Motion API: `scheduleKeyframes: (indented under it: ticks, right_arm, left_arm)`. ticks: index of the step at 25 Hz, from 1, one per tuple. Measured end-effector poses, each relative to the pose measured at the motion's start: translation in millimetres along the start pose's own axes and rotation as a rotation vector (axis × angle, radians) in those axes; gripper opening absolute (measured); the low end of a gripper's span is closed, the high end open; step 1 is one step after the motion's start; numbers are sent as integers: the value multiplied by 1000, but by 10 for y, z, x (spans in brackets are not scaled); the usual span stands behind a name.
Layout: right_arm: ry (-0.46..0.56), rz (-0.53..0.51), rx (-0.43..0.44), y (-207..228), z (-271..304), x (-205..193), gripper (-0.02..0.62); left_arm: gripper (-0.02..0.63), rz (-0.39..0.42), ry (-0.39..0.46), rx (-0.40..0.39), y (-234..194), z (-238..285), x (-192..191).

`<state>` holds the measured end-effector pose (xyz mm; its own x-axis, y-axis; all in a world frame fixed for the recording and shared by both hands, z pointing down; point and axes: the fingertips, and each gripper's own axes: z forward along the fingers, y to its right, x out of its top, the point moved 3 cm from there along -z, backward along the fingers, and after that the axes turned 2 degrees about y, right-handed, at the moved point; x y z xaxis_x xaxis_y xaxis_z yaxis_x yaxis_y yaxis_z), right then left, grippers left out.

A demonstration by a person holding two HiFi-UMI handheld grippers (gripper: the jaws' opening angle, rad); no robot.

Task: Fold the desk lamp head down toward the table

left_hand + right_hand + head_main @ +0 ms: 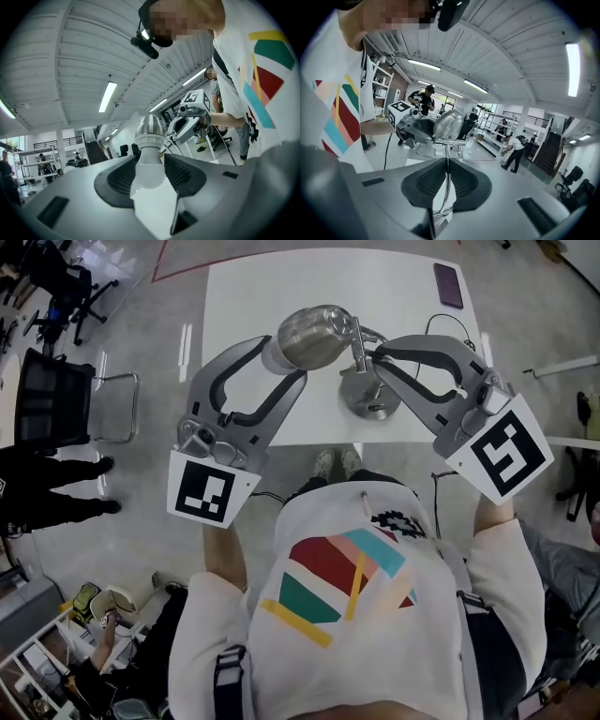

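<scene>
A: If you look from above, where is the lamp head [314, 334]?
B: Upper centre of the frame, tipped leftward over the white bench [253, 296], its round base [367, 401] just right and lower.
A: And the fingers?
B: The left gripper [281, 360] has its fingers [119, 177] clamped on the white bulb [149, 168]; the right gripper [377, 362] is pinched tight on the thin metal stem [447, 151].
</scene>
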<state>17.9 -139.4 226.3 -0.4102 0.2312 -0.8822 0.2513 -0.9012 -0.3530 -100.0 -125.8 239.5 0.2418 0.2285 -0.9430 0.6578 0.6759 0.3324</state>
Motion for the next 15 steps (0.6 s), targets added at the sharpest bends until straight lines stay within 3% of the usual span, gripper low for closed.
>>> scheduleKeyframes:
  ticks: [5,8,11,15]
  right_arm:
    - [-182,-66,72,10,-2,-140,40]
    - [-256,-104,79,-17,21,-180,40]
    - [-291,-122,61,-49,37,-211,35]
    - [-272,-95,49,-25,76,-172,32]
  left_arm:
    - [239,-35,1,8,39,66,-119]
    - [239,-2,-26,-4,75,62,-167]
    - [239,62,-72,-10,130,62,-204]
    - [241,104,-30,33,93,72,-175]
